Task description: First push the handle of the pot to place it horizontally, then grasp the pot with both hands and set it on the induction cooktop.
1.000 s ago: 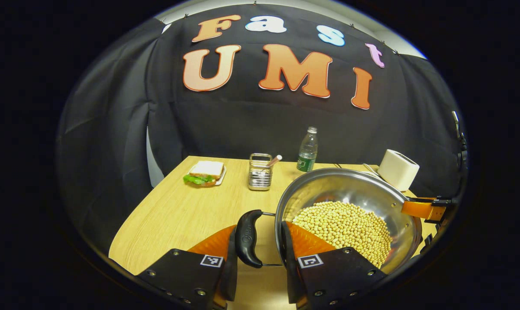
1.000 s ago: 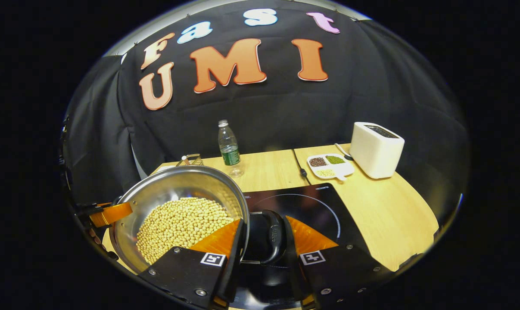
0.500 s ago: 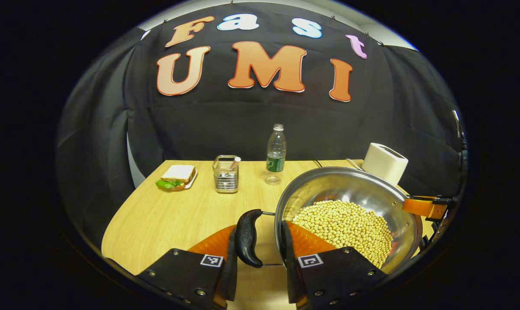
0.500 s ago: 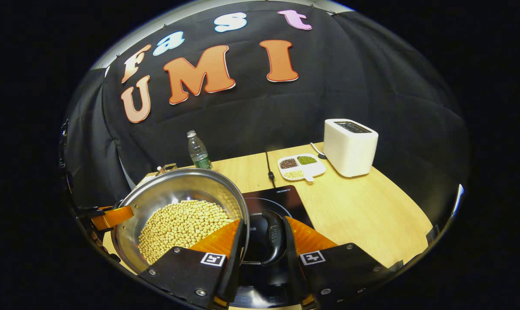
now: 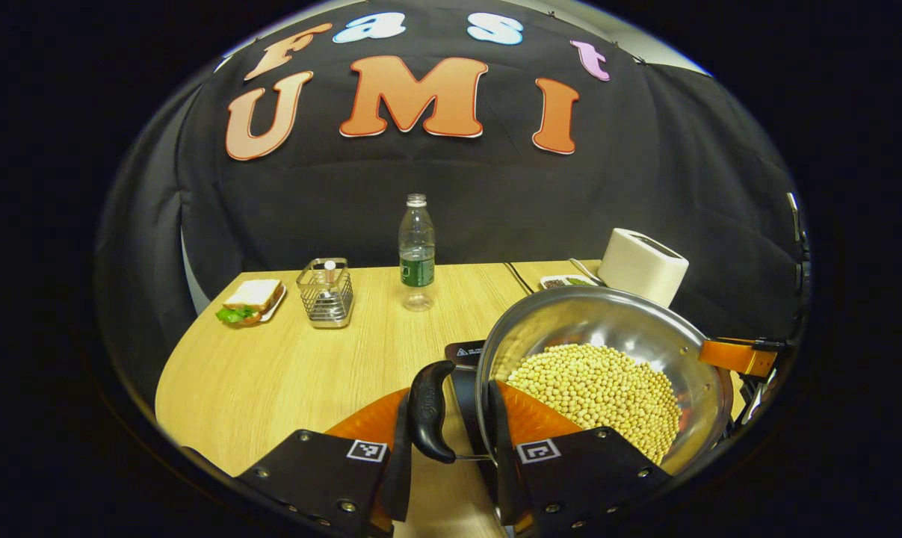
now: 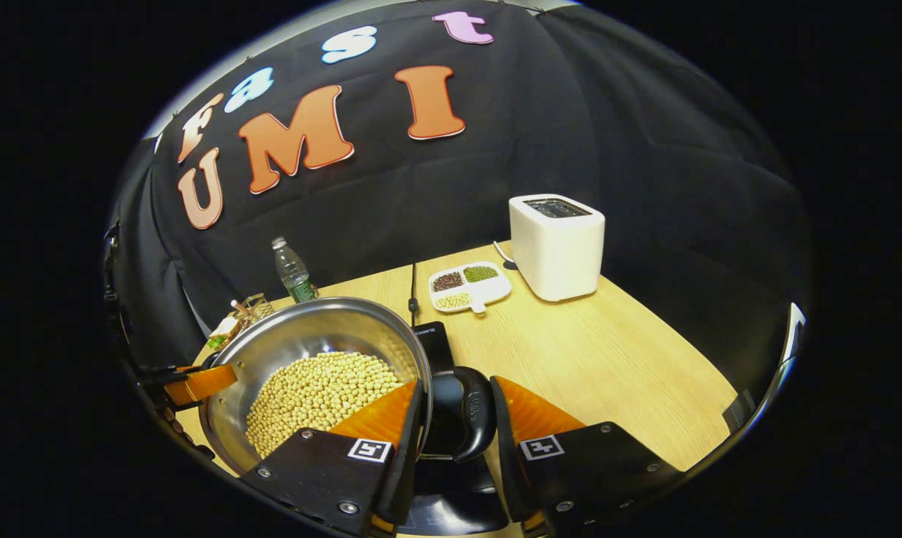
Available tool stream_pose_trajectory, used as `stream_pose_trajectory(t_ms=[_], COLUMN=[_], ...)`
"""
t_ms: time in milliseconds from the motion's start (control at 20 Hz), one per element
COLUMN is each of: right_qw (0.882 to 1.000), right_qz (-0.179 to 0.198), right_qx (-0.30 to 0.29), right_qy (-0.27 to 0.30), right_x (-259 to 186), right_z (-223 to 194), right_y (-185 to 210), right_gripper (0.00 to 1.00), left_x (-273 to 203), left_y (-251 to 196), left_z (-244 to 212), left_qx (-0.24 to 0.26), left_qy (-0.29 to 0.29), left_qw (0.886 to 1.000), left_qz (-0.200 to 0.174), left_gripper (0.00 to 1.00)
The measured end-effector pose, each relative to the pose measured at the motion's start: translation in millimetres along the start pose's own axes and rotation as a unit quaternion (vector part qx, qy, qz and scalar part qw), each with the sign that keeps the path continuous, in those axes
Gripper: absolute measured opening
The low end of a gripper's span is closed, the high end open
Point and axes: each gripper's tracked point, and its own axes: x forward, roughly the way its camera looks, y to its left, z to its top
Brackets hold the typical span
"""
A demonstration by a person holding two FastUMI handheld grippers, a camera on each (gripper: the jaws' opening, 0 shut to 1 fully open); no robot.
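Observation:
A steel pot [image 5: 607, 321] full of pale beans [image 5: 592, 385] is held between both grippers. My left gripper [image 5: 448, 418] is shut on the pot's black left handle [image 5: 430, 411], with one finger inside the rim. My right gripper [image 6: 456, 426] is shut the same way on the black right handle [image 6: 471, 422]. The pot [image 6: 309, 336] is over the black induction cooktop [image 6: 437, 338], whose corner [image 5: 464, 351] peeks out by the rim. Whether the pot touches the cooktop is hidden. Across the pot, each view shows the other gripper: the right one [image 5: 738, 357] and the left one [image 6: 196, 381].
On the wooden table [image 5: 294, 373] stand a water bottle [image 5: 417, 254], a wire holder [image 5: 325, 293] and a sandwich on a plate [image 5: 250, 300]. A white toaster [image 6: 557, 246] and a divided dish of grains [image 6: 469, 285] sit at the back right, beside a black cable [image 6: 413, 288].
Both grippers have carried the pot to the right; the table things slide left in both views. The cooktop now lies under the pot, and both grips are unchanged.

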Motion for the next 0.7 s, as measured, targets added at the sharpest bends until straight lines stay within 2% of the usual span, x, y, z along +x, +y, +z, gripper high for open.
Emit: stream_pose_trajectory(t_ms=[550, 700], right_qw=[1.000, 0.999], right_qz=[0.012, 0.022], right_qx=[0.019, 0.020], right_qy=[0.017, 0.014], right_x=[11.7, 11.1], right_z=[-4.6, -0.4], right_y=[-6.2, -1.9], right_gripper=[0.48, 0.48], left_x=[16.2, 18.3], left_y=[-2.9, 2.0], left_z=[-10.0, -18.5], left_qx=[-0.006, -0.026], left_qy=[0.018, 0.032], left_qw=[1.000, 0.999], left_qz=[-0.001, -0.007], left_gripper=[0.47, 0.50])
